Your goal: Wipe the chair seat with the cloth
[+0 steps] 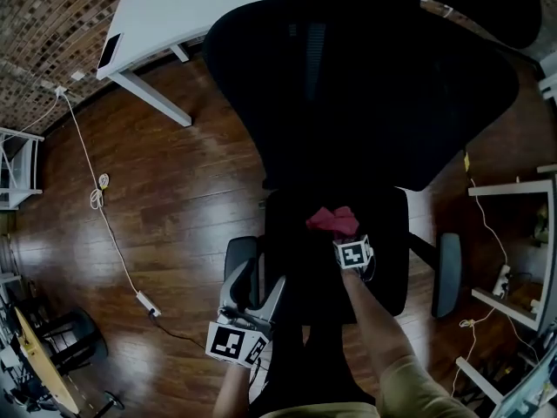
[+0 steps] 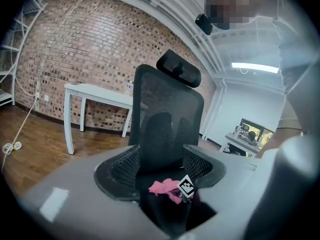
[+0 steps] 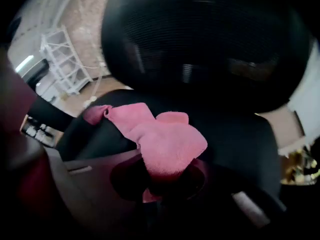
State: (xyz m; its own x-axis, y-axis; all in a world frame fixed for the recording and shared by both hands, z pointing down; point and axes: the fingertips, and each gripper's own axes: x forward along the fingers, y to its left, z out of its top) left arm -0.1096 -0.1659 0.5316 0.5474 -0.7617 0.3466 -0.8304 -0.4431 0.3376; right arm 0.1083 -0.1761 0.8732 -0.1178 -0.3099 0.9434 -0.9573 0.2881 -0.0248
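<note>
On the black chair seat [image 1: 387, 259], the pink cloth [image 1: 332, 221] lies bunched toward the backrest [image 1: 365, 94], pinched at its near edge by the right gripper [image 1: 345, 240]; the left gripper [image 1: 251, 299], jaws spread and empty, hangs beside the seat's left edge.

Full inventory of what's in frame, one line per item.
office chair: 1, black with a mesh back, mid-room
cloth: 1, pink, on the chair seat
table: 1, white, by the brick wall
cable: 1, white, across the wood floor on the left
right gripper: 1, shut on the cloth, over the seat
left gripper: 1, jaws apart and empty, by the armrest
</note>
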